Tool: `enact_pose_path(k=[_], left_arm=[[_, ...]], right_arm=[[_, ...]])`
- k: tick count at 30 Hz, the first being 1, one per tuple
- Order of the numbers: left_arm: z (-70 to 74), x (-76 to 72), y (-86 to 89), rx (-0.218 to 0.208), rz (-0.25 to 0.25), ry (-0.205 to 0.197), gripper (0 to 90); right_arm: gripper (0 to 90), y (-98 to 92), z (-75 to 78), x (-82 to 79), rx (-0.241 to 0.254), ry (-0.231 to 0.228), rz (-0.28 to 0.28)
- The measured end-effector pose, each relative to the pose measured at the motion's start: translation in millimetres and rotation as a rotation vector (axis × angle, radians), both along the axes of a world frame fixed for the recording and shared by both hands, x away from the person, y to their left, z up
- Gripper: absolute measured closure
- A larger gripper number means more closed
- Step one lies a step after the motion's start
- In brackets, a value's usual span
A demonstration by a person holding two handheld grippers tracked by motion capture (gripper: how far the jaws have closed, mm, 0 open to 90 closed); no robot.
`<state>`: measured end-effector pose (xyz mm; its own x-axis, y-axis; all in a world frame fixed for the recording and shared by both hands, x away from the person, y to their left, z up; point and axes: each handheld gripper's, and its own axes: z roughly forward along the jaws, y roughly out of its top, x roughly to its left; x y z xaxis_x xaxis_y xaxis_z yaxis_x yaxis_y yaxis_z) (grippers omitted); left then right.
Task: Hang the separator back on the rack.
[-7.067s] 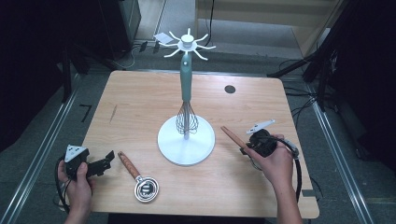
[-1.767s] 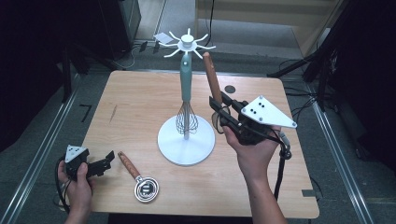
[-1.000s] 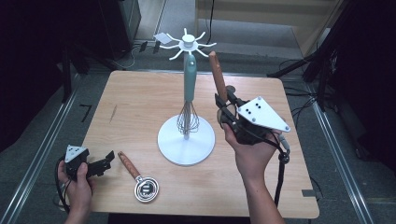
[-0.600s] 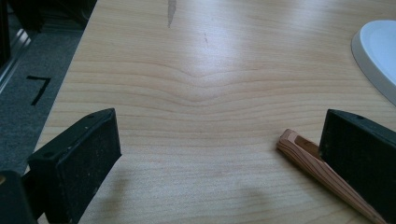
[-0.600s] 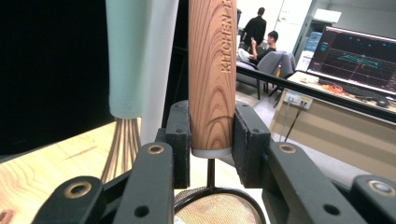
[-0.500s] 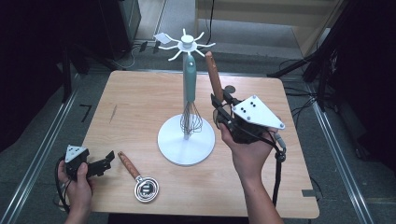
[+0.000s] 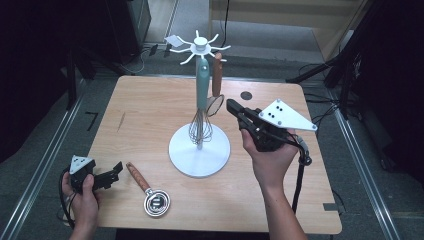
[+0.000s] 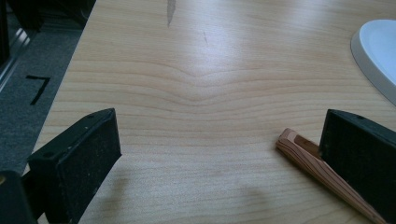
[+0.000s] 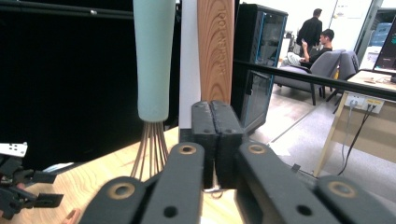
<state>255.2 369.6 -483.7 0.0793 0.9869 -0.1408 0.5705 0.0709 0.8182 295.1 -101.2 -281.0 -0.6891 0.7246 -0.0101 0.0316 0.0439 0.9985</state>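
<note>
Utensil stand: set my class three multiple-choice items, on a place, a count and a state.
1. The whisk hangs: A on the stand; B on the table; C in a hand.
2. Utensils hanging on the stand: A one; B two; C four.
3. The right hand-held gripper is: A open; B shut, empty; C shut on the whisk.
1 A, it dangles from a top hook. 2 B, whisk and wooden-handled tool. 3 B, its jaws have just closed and meet, nothing between.
</note>
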Motion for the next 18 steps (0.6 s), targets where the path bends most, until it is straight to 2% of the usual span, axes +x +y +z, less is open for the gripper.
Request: enact_pose_path(k=[4,6,10,12,13,16,18], left_arm=[[0.0,0.0,0.1,0.000,0.000,0.000,0.0],[0.0,0.1,0.0,0.000,0.000,0.001,0.0],[-0.1,0.2,0.1,0.000,-0.001,0.000,0.0],[0.0,0.2,0.1,0.001,-0.001,0.001,0.0],[0.0,0.2,0.1,0.001,-0.001,0.001,0.0],[0.0,0.1,-0.2,0.001,-0.001,0.001,0.0],[-0.1,0.2,-0.2,0.000,-0.001,-0.001,0.0]], right_arm=[[90.0,0.5,3.7,2.3,0.005,-0.004,-0.007],[90.0,-0.8,8.0,7.5,0.032,-0.007,-0.004],[90.0,-0.2,11.6,12.9,0.049,-0.016,0.008],[90.0,0.1,14.7,18.9,0.079,-0.020,0.025],[90.0,0.1,14.7,18.9,0.079,-0.020,0.025],[90.0,5.0,17.6,25.4,0.101,-0.023,0.034],[90.0,9.2,19.4,27.2,0.096,-0.032,0.026]])
